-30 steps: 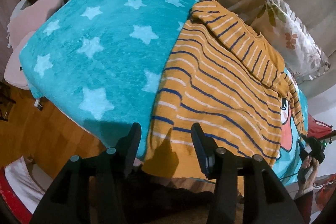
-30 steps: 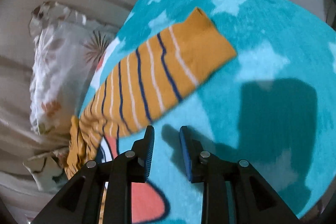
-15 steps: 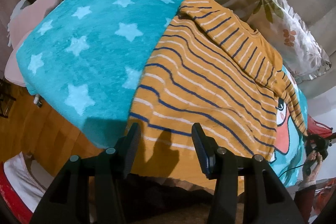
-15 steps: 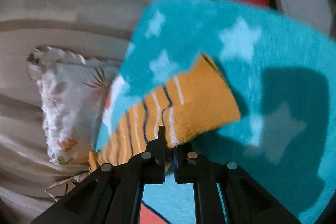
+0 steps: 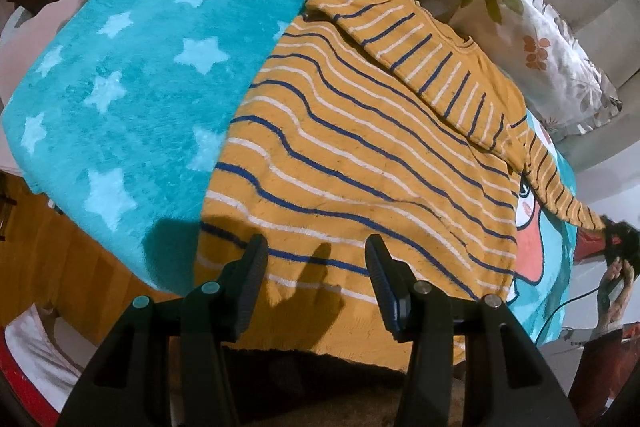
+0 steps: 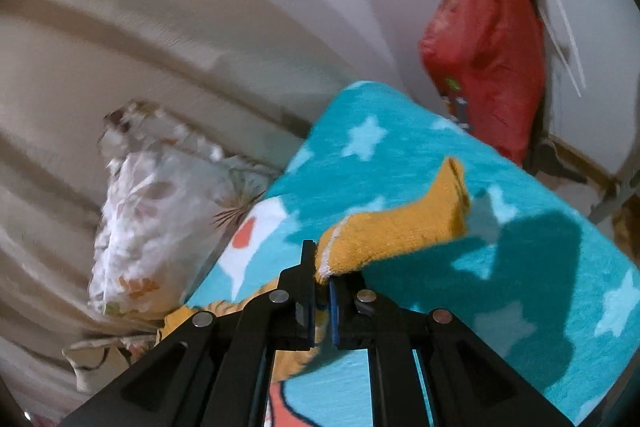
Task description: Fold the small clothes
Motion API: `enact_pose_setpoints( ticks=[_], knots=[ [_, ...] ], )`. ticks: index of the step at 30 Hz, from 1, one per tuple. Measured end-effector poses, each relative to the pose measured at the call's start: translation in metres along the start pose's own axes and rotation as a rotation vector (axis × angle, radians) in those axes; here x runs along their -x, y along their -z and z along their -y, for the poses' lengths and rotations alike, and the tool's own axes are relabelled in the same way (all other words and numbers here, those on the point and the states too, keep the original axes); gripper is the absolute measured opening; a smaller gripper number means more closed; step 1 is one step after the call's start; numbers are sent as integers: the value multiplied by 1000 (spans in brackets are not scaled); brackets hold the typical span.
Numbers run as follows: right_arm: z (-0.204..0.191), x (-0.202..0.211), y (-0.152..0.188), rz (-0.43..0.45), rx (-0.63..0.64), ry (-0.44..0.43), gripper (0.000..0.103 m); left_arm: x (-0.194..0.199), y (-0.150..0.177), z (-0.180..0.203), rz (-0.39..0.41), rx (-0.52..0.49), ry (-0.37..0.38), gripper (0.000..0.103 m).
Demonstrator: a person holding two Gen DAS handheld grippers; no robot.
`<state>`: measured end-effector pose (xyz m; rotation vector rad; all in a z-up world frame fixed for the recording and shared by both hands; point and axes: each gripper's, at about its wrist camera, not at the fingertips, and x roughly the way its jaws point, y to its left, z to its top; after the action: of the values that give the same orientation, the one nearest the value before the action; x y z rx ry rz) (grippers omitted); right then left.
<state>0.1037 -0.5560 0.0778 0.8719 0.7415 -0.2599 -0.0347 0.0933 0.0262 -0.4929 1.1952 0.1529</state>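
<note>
A small mustard shirt (image 5: 360,163) with blue and white stripes lies flat on the teal star blanket (image 5: 132,79). Its left sleeve is folded across the chest. My left gripper (image 5: 316,267) is open and hovers just above the shirt's bottom hem. My right gripper (image 6: 320,279) is shut on the right sleeve (image 6: 404,231) and holds it lifted off the blanket (image 6: 500,267), with the cuff sticking out past the fingers. In the left wrist view the sleeve (image 5: 560,195) stretches off to the right.
A floral pillow (image 5: 548,55) lies behind the shirt against beige cushions; it also shows in the right wrist view (image 6: 152,203). A red bag (image 6: 488,39) hangs beyond the blanket's far end. The wooden floor (image 5: 60,267) drops off to the left.
My right gripper closed on the right sleeve and lifted it off the blanket. My left gripper moved right, from the shirt's left edge to above the hem, and stayed open.
</note>
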Motion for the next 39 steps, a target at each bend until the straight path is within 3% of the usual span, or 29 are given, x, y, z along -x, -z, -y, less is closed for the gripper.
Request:
enact_pose_setpoints(
  ticks=[3,8,18,24,29,34,39],
  knots=[
    [-40,1,1,-13,93,-21,6,-3,-1,-7,-11,7,17,50],
    [-111,-9,30,-63,218,-99,6,-1,-9,-25,-11,21,49,51],
    [-256,-60,142,-221,467,-184,6,15,-25,-82,31,68,73,56],
    [-330,-106,235,-343,626,-190,6,20,-34,-127,42,109,70,58],
    [-365,-147,316,-434,775,-137,6,20,-38,-162,33,156,63,58],
    [-378,-179,376,-506,918,-74,9,17,-41,-186,25,186,66,58],
    [-387,-197,401,-541,966,-26,17,9,-45,-198,11,192,80,58]
  ],
)
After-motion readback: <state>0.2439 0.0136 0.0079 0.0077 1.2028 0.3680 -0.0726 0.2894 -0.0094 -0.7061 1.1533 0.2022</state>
